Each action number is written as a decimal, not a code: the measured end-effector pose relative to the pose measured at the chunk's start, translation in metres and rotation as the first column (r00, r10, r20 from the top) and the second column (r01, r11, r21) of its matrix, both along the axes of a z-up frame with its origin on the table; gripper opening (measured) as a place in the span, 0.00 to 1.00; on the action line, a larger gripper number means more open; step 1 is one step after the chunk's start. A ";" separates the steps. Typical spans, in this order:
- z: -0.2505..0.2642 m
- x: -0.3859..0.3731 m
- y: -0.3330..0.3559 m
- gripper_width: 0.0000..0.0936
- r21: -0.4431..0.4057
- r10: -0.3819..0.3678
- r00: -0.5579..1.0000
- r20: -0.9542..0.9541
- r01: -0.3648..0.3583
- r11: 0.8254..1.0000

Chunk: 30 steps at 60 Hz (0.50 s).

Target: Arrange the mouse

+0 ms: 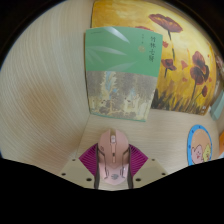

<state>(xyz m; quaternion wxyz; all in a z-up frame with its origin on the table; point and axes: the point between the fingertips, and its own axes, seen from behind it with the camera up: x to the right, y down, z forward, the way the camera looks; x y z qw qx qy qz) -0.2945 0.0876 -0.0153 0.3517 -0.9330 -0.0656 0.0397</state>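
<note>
A pale pink computer mouse (113, 155) sits lengthwise between my gripper's fingers (113, 165), its scroll wheel pointing ahead. Both magenta pads (92, 158) press against its sides, so the gripper is shut on the mouse. It is held low over the light wooden table (45, 100). The mouse's rear end is hidden low between the fingers.
Just ahead lies a green book or card with a picture (120, 70). Beyond it, to the right, lies an orange mat with dark flower shapes (170, 50). A round blue and orange object (202, 145) lies to the right of the fingers.
</note>
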 end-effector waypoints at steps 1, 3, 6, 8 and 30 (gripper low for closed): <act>0.000 0.000 0.000 0.39 -0.005 0.003 1.000 -0.005 -0.003 1.000; 0.000 0.000 -0.001 0.39 -0.015 0.010 1.000 -0.013 -0.010 1.000; 0.000 0.002 -0.003 0.39 -0.034 0.030 0.999 -0.016 -0.030 0.999; 0.004 0.008 -0.005 0.39 -0.056 0.032 0.999 -0.009 -0.033 0.998; 0.248 0.207 0.036 0.39 0.325 -0.037 0.999 0.034 0.024 0.945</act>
